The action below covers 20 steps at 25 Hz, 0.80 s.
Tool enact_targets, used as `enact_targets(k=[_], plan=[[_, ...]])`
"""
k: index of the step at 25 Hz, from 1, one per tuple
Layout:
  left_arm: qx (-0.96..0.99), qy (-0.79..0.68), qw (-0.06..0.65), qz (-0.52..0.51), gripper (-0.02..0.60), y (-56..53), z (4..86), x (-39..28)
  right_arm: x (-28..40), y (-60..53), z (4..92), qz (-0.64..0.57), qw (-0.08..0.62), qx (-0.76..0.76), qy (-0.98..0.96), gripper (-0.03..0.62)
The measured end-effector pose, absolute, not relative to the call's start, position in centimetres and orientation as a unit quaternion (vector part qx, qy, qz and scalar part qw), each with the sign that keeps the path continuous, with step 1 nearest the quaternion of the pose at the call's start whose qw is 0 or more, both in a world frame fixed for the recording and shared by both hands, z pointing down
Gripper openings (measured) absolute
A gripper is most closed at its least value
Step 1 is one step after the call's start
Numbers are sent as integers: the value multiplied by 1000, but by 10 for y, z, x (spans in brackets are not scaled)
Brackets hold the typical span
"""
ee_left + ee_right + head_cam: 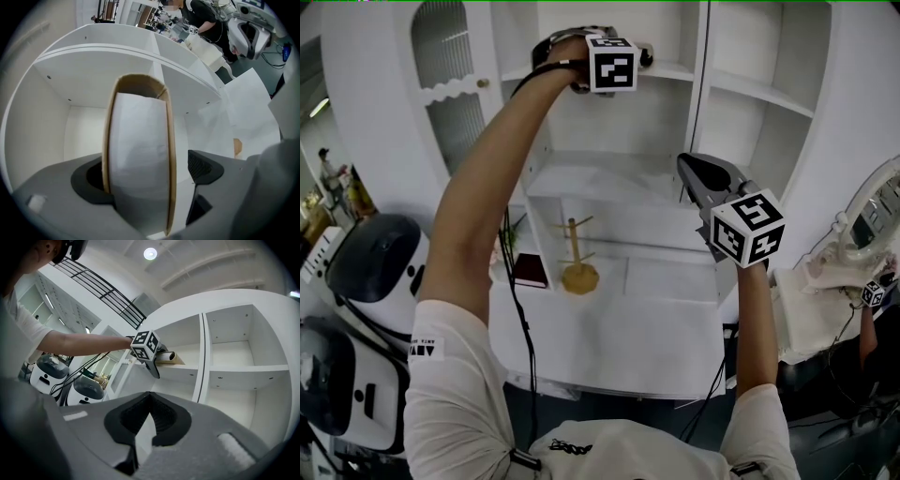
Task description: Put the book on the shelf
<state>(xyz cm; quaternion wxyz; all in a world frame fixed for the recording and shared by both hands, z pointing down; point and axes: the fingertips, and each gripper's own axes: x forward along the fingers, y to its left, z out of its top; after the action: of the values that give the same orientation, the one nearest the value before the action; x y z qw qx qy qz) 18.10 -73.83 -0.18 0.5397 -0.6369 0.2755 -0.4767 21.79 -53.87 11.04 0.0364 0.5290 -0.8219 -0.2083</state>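
A book (138, 154) with brown covers and white pages stands between the jaws of my left gripper (140, 176), inside an upper compartment of the white shelf unit (79, 131). The right pad (202, 166) stands apart from the cover, so the jaws are open around the book. In the head view the left gripper (581, 47) is raised to that upper shelf (670, 71). From the right gripper view the book (171, 357) lies on the shelf board beside the left gripper's marker cube (146, 346). My right gripper (692, 171) (150, 399) hovers lower, shut and holding nothing.
A dark red book (530, 272) and a wooden mug tree (578, 264) stand on the white counter (619, 328) below. A vertical divider (703, 84) separates the compartments at right (243, 352). White robot bodies (375, 272) stand at the left. A person's hand (872, 305) shows at the right.
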Motion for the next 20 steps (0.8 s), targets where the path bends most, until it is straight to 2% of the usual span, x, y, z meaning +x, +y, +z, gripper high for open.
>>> enact_targets(k=[1,6,13,16,20], plan=[[-645,277,533,-473,497,-737,-1,178,218,-536,111,-209,37,530,-821,2],[-670,277,564,-396,497,-711,-15,170,224,-526,116,-203,38,534,-820,2],[-699,302,565,-317,398,-663,-18,128,213,-512,113,-204,34,526,-825,2],[-722,319,548,-278,338,-641,-9,108,201,-506,111,-207,27,518,-830,2],[-782,335,494,-180,208,-613,11,87,190,-496,111,-208,16,516,-831,2]])
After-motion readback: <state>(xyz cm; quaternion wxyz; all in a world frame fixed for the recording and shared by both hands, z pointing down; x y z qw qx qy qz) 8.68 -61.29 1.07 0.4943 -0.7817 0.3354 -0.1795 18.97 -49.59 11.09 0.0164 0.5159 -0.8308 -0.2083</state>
